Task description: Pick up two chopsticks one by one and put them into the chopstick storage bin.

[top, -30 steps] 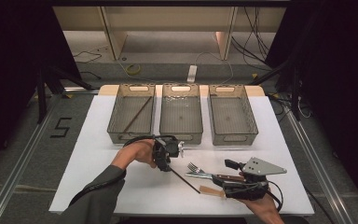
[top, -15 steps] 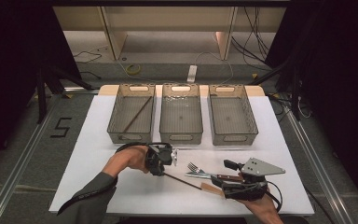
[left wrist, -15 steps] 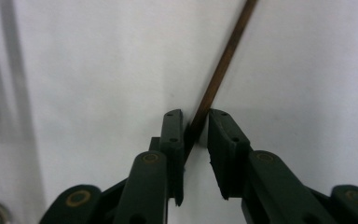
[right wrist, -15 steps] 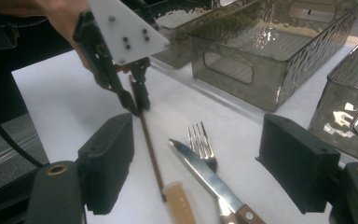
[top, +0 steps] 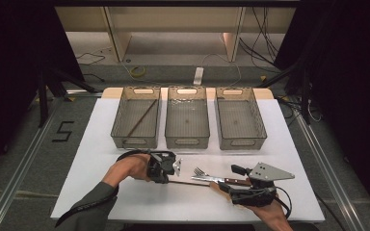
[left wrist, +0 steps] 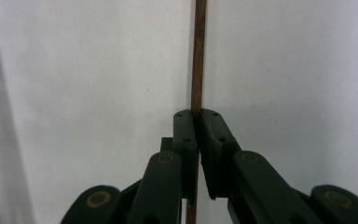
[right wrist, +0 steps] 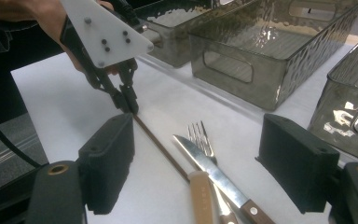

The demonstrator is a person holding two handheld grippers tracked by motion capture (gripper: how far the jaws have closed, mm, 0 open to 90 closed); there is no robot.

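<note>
Right gripper (right wrist: 200,172): jaws released, spread wide, with knife (right wrist: 214,175), fork (right wrist: 204,140) and, apparently, a wooden handle end lying between them. Beyond, left gripper (right wrist: 129,105): jaws just closed, clenched on chopstick (left wrist: 198,56), which runs on past their tips. Farthest: 3 trays (top: 187,142).

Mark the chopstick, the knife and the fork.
chopstick (left wrist: 198,56), left gripper view, bare shaft beyond the jaws.
knife (right wrist: 200,157), right gripper view, blade.
fork (right wrist: 198,133), right gripper view, tines.

Chopstick's (left wrist: 198,56) far end — out of frame
</note>
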